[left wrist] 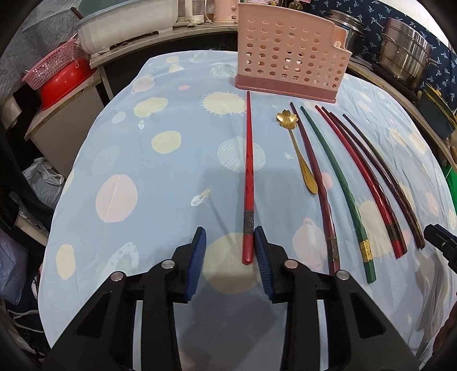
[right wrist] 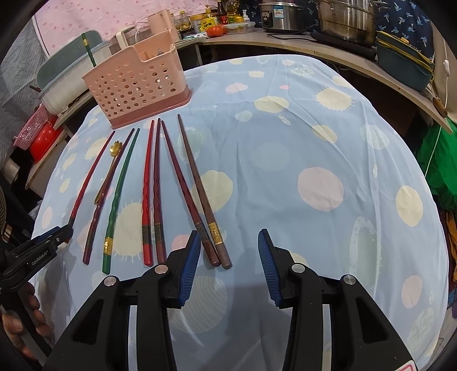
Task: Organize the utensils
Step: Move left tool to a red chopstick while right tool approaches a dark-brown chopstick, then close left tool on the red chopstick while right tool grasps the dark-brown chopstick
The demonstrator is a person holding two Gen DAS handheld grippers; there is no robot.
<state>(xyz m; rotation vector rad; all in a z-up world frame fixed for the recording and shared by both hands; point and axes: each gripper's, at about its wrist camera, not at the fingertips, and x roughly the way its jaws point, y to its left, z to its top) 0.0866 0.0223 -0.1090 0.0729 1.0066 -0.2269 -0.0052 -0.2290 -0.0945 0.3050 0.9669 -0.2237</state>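
Observation:
Several chopsticks and a gold flower spoon (left wrist: 297,145) lie side by side on the blue tablecloth (left wrist: 160,177) in front of a pink perforated utensil holder (left wrist: 288,57). My left gripper (left wrist: 230,239) is open, and the thick end of a red chopstick (left wrist: 248,182) lies between its fingers, against the right pad (left wrist: 261,251). My right gripper (right wrist: 227,242) is open and empty, low over the cloth just right of the brown chopstick (right wrist: 200,185). The holder (right wrist: 137,82) and a green chopstick (right wrist: 118,197) also show in the right wrist view, with the left gripper (right wrist: 54,234) at its left edge.
A white basin (left wrist: 122,22), a pink basket over a red bowl (left wrist: 57,74) stand on shelves at the left. Steel pots (left wrist: 405,57) sit on a counter at the right. A green chopstick stands in a basin (right wrist: 88,51) behind the holder.

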